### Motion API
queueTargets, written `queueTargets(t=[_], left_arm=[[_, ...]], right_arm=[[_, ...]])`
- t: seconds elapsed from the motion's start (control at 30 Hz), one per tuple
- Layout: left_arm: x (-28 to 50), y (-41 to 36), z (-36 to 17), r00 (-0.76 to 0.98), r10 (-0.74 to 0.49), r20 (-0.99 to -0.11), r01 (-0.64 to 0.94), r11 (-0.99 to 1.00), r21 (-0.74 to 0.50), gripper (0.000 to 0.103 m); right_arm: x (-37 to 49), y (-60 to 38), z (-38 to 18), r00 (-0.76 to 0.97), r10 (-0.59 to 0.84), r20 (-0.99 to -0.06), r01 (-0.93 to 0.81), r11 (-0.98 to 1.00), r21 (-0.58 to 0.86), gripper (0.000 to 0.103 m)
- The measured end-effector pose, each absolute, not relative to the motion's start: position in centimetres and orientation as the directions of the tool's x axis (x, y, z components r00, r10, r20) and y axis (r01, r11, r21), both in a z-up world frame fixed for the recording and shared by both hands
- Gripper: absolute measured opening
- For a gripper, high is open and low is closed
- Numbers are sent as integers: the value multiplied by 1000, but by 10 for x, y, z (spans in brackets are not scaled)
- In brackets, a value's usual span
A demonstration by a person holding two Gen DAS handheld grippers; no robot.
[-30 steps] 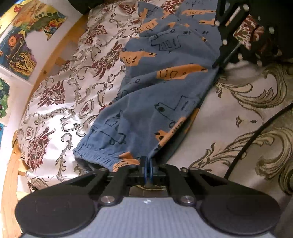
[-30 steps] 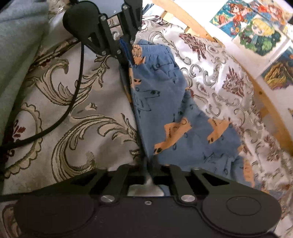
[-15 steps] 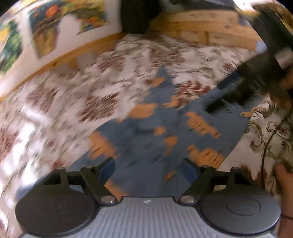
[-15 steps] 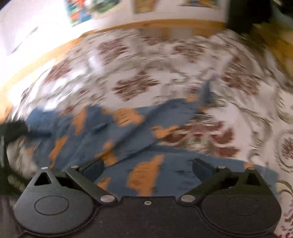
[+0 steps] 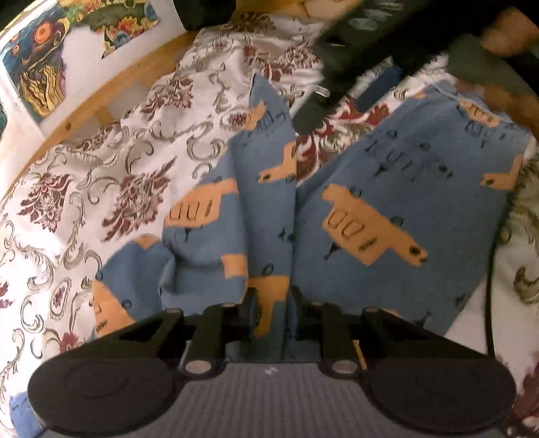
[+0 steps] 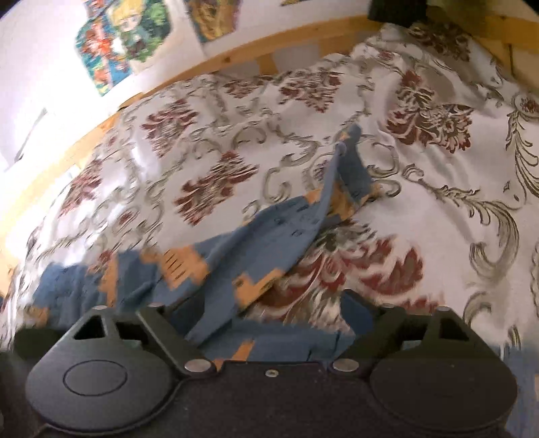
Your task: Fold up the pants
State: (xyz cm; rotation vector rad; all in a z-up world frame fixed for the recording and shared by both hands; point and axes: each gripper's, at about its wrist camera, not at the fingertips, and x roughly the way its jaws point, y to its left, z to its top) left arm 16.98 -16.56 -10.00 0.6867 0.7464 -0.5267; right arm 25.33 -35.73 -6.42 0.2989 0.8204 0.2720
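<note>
Pants (image 5: 397,202), blue with orange prints, lie crumpled, legs splayed.

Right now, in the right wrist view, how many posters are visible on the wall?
3: a colourful cartoon poster at upper left, a yellowish one beside it, a sliver at the top edge. More may lie out of frame.

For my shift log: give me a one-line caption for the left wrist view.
Left tongs part-open over blue printed pants spread on a floral bedspread.
</note>
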Motion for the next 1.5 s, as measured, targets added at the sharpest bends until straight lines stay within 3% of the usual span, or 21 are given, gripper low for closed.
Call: queueTargets(t=[0.13, 0.27, 0.37, 0.4, 0.43, 0.77, 0.9, 1.03, 1.13, 1.27, 1.37, 1.43, 1.5], left_arm=[[171, -164, -99, 621, -184, -762, 649, 665, 369, 22], [176, -163, -97, 608, -178, -774, 645, 678, 352, 13], [180, -161, -96, 605, -173, -777, 640, 686, 345, 3], [181, -160, -96, 602, -175, -779, 639, 690, 339, 2], [183, -159, -94, 596, -181, -782, 640, 696, 326, 2], [187, -149, -58, 510, -305, -804, 667, 731, 146, 1], [186, -156, -37, 470, -364, -804, 704, 704, 93, 1], [183, -162, -16, 468, -411, -782, 733, 675, 85, 1], [180, -161, -13, 432, -432, -792, 757, 651, 59, 1], [167, -159, -32, 363, -418, -833, 793, 607, 41, 1], [162, -160, -45, 349, -391, -852, 799, 599, 52, 1], [164, -162, -45, 352, -387, -852, 791, 609, 51, 1], [168, -163, -37, 366, -400, -840, 783, 621, 45, 1]], right_arm=[[295, -365, -67, 685, 286, -670, -72, 942, 328, 71], [329, -373, -67, 685, 284, -671, -20, 928, 373, 64], [347, -378, -67, 683, 279, -675, 23, 915, 402, 35], [351, -378, -67, 678, 280, -679, 29, 913, 406, 8], [353, -379, -66, 678, 276, -682, 37, 913, 406, 0], [322, -411, -30, 742, 277, -610, 73, 871, 485, 0], [305, -419, 5, 766, 227, -602, 28, 923, 383, 0], [255, -412, 41, 831, 127, -542, -33, 983, 180, 0], [216, -413, 31, 802, 87, -591, 3, 989, 149, 0], [187, -427, -7, 693, 120, -711, 89, 964, 249, 0], [189, -434, -17, 678, 134, -723, 131, 946, 298, 0], [197, -430, -5, 716, 97, -691, 94, 968, 233, 0], [204, -415, 17, 771, 20, -636, 26, 998, 64, 0]])
